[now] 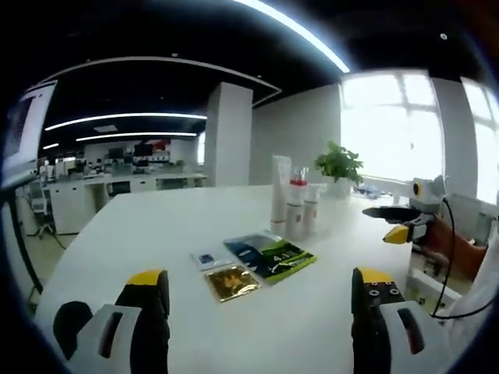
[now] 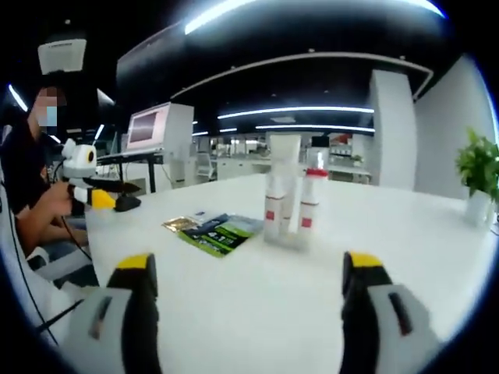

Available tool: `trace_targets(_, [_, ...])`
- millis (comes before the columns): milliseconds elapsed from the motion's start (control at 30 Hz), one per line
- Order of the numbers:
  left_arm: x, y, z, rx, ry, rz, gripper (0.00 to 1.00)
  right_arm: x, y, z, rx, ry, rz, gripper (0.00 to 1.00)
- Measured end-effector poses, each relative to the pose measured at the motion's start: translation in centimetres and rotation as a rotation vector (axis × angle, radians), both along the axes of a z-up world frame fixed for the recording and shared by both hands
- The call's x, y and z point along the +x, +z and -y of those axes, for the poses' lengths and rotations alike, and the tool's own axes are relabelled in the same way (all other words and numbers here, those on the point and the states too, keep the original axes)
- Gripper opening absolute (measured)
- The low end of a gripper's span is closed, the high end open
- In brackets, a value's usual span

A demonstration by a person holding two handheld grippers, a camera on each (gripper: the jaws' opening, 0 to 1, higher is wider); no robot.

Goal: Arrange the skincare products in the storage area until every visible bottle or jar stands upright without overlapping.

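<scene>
a broad white tabletop (image 1: pixel 234 234) carries everything, and the cluster of skincare bottles (image 1: pixel 294 204) makes a handy landmark near its middle. all of them stand upright and close together: a tall white tube (image 1: pixel 280 189) and shorter white bottles with red caps and red bands, the nearest pair (image 2: pixel 290 210) blurred in the right gripper view. whether they touch one another, i cannot tell.

beyond the bottles, at the tabletop's far edge, sits a potted green plant (image 1: pixel 340 167). on the near side of the bottles lie flat sachets: a dark green-and-black packet (image 1: pixel 270 256), a gold foil packet (image 1: pixel 231 281) just beside it, and a small pale packet (image 1: pixel 209 259) next to those, all apart from the bottles.

the left gripper (image 1: pixel 261 308) hangs well short of the bottles, its yellow-tipped fingers (image 1: pixel 146 292) spread wide with nothing between them. the right gripper (image 2: pixel 251 300) faces the bottles from another side, its fingers (image 2: pixel 360 273) also spread wide and empty.

off to one side of the bottles, at the tabletop's edge, a seated person's hand (image 2: pixel 56 201) holds another yellow-tipped gripper.
</scene>
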State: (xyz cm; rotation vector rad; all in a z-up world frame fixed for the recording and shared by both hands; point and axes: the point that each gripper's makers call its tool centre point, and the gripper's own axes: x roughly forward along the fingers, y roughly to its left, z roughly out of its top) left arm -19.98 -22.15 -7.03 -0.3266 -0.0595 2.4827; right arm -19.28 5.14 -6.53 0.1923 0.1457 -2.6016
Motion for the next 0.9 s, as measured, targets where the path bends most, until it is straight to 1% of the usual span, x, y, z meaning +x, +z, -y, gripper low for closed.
trace_targets(67, [0.1, -0.1, 0.1, -0.002, 0.007, 0.001, 0.99, 0.1, 0.2, -0.1, -0.004, -0.002, -0.006, 1.00])
trace_targets(200, [0.4, 0.3, 0.1, 0.005, 0.005, -0.006, 0.99, 0.3, 0.5, -0.5, 0.016, -0.015, -0.022, 1.00])
trace_targets(267, [0.6, 0.6, 0.3, 0.005, 0.002, -0.003, 0.99, 0.3, 0.7, -0.6, 0.024, -0.018, -0.026, 1.00])
trace_targets(367, [0.7, 1.2, 0.9, -0.001, 0.015, -0.013, 0.99, 0.4, 1.1, -1.0, 0.033, -0.021, -0.030, 1.00])
trace_targets(433, [0.8, 1.5, 1.2, -0.004, 0.017, -0.015, 0.99, 0.8, 0.9, -1.0, 0.027, -0.021, -0.030, 1.00])
trace_targets(567, [0.9, 1.5, 1.3, -0.005, 0.014, -0.008, 0.99, 0.8, 0.8, -1.1, 0.031, -0.029, -0.022, 1.00])
trace_targets(633, [0.9, 1.0, 1.4, -0.023, 0.014, 0.009, 0.99, 0.7, 0.8, -0.9, 0.029, -0.021, -0.020, 1.00])
trace_targets(700, [0.7, 0.7, 1.5, -0.031, 0.018, 0.014, 0.99, 0.3, 0.5, -0.7, 0.029, -0.016, -0.016, 0.99])
trace_targets(767, [0.6, 0.8, 1.6, -0.026, 0.017, 0.016, 0.99, 0.0, 0.1, -0.5, 0.010, -0.009, 0.012, 0.99])
trace_targets(900, [0.5, 0.8, 1.9, -0.021, 0.030, 0.014, 0.99, -0.1, 0.2, -0.3, 0.019, -0.008, 0.017, 0.99])
